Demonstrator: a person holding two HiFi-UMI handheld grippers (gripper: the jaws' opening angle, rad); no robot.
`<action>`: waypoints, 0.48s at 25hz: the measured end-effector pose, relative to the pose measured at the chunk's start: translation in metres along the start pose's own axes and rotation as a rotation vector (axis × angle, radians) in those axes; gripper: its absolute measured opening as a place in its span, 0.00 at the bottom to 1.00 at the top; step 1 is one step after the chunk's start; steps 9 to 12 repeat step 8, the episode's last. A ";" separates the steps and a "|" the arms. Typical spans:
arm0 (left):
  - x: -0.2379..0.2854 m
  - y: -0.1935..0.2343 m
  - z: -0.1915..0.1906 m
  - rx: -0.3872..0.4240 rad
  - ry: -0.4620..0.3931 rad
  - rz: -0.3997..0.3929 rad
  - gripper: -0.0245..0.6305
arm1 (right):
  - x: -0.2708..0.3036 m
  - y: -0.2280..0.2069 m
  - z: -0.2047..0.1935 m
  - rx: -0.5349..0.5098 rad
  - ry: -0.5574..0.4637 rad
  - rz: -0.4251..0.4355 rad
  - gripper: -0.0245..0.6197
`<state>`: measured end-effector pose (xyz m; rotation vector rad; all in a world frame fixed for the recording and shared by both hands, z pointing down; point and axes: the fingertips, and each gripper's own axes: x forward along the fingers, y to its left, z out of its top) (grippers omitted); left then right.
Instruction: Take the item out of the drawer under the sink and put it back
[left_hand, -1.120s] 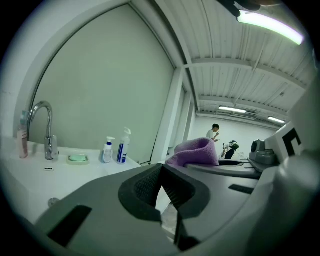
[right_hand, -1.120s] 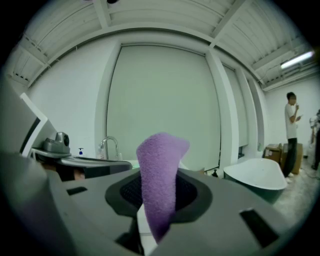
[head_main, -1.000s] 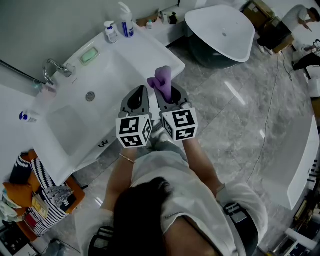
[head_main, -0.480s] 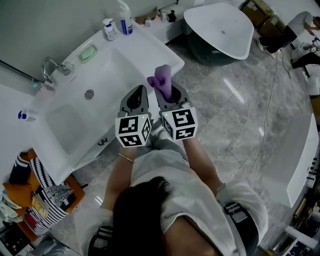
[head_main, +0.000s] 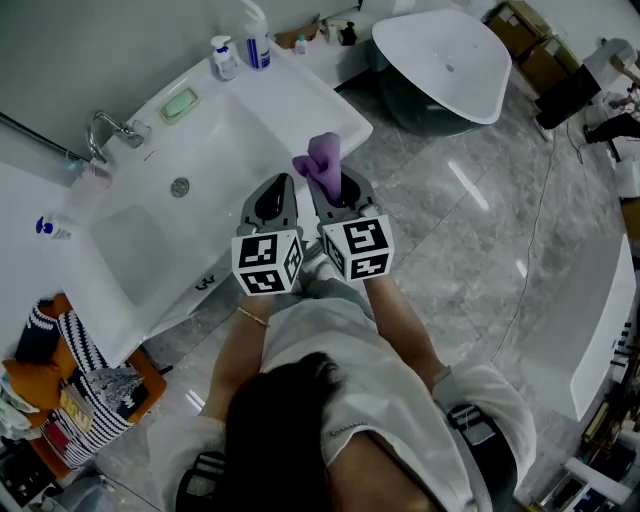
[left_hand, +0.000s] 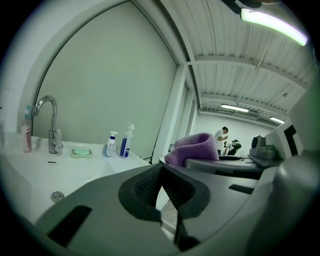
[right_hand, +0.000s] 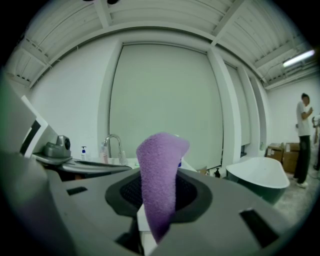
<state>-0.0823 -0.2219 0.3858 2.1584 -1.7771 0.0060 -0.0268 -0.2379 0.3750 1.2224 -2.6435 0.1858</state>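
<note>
A: What does the head view show?

B: From above, a person stands at the front edge of a white sink (head_main: 235, 140), holding both tools side by side over its near corner. The right gripper (head_main: 327, 188) is clamped on a purple cloth (head_main: 322, 158), which sticks up past the jaw tips, just off the sink's front corner. The left gripper (head_main: 280, 182) sits next to it, nearer the basin, its jaws drawn together.

A: What else is around the sink?

B: A tap (head_main: 107, 130) and a green soap (head_main: 180, 105) sit on its back ledge, with two bottles (head_main: 240, 48) at the far corner. A tub (head_main: 448, 60) stands beyond the sink, well apart from it. A striped basket (head_main: 88, 385) sits on the floor off the sink's other end.

A: And the left gripper view?

B: Its jaws meet at the tips with nothing between them. The sink lies beyond them to the left, with tap, soap and bottles along its back. The cloth shows to the right, raised above the sink's rim.

A: The right gripper view?

B: The cloth stands upright, pinched between the jaws, its top curling to the right. The sink's tap shows behind it to the left, the tub to the right. A bystander (right_hand: 303, 142) stands far past the tub.
</note>
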 end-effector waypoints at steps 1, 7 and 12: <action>0.000 0.001 -0.001 0.001 0.001 0.002 0.04 | 0.001 0.000 0.000 -0.001 0.001 0.002 0.21; 0.003 0.005 -0.002 0.001 0.001 0.016 0.04 | 0.007 0.001 -0.002 -0.012 -0.007 0.012 0.21; 0.004 0.006 -0.003 0.001 0.001 0.018 0.04 | 0.008 0.001 -0.002 -0.014 -0.009 0.014 0.21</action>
